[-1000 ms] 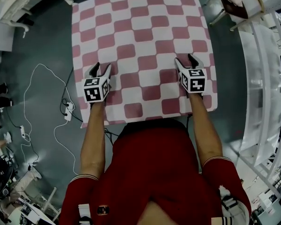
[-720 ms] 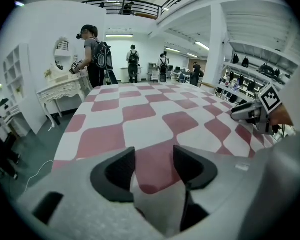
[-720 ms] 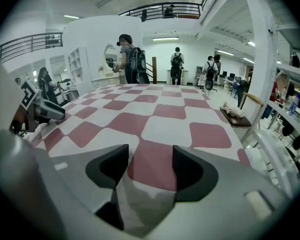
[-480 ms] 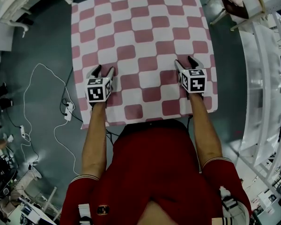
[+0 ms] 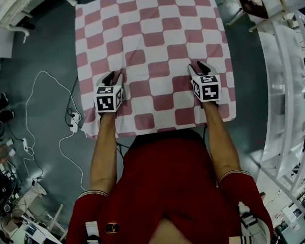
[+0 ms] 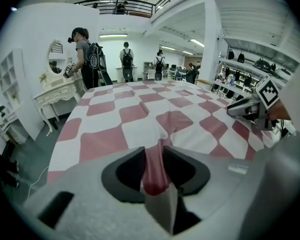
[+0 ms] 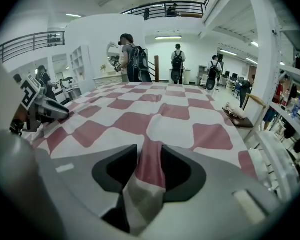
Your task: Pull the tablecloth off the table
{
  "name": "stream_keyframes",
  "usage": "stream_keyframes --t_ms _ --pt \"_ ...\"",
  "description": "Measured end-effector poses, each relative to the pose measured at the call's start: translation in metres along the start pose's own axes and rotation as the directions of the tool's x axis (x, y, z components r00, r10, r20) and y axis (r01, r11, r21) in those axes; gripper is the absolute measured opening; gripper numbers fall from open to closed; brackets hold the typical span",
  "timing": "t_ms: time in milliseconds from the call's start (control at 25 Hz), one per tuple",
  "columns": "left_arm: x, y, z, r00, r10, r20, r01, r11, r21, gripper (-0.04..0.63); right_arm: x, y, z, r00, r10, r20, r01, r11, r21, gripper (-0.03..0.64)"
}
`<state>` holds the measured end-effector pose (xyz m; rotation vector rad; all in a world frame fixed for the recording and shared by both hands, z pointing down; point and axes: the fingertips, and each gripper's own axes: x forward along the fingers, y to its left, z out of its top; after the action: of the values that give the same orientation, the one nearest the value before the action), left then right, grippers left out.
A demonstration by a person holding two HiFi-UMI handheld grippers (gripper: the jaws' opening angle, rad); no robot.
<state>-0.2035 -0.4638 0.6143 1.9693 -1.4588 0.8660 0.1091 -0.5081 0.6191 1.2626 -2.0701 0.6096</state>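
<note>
Red-and-white checked fabric tablecloth (image 5: 152,34) was spread across the upper centre | black-jawed left gripper (image 5: 113,77) and right gripper (image 5: 199,66): jaws were closing, a raised cloth fold pinched in each | risk: folds could be lost if pulled before grips were set.

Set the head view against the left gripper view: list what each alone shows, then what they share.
Head view only: the person's red shirt and a white cable on the floor. Left gripper view only: the raised fold of tablecloth inside the left gripper, jaws closing on it, and people standing beyond it. Both: the checked tablecloth and the right gripper, its jaws closing on cloth too.
</note>
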Motion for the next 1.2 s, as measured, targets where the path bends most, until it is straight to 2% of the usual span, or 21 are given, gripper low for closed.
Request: stream_keyframes --t_ms 200,440,680,880,1200 --pt "0.002 -0.013 0.002 1.0 -0.018 0.007 0.018 1.0 0.001 0.028 0.0 0.005 0.0 1.0 0.004 -0.002 -0.004 1.0 -0.007 0.1" --pt "0.004 -0.021 -0.001 0.999 -0.043 0.007 0.043 0.999 -0.004 0.012 -0.002 0.011 -0.005 1.0 -0.011 -0.009 0.011 1.0 -0.026 0.02" --pt "0.0 -0.023 -0.004 0.998 -0.064 0.015 0.064 0.998 0.004 0.012 -0.008 0.018 -0.007 1.0 0.009 0.003 -0.009 1.0 0.001 0.012" --pt "-0.01 -0.042 -0.01 0.99 -0.13 0.051 0.132 0.991 -0.037 0.012 -0.027 0.024 -0.013 0.998 0.027 0.064 -0.03 0.999 0.034 0.011" --pt "-0.028 -0.069 -0.011 0.97 -0.214 0.112 0.218 0.975 -0.03 0.012 -0.053 0.037 -0.02 0.99 0.057 0.13 -0.067 0.995 0.068 0.011"
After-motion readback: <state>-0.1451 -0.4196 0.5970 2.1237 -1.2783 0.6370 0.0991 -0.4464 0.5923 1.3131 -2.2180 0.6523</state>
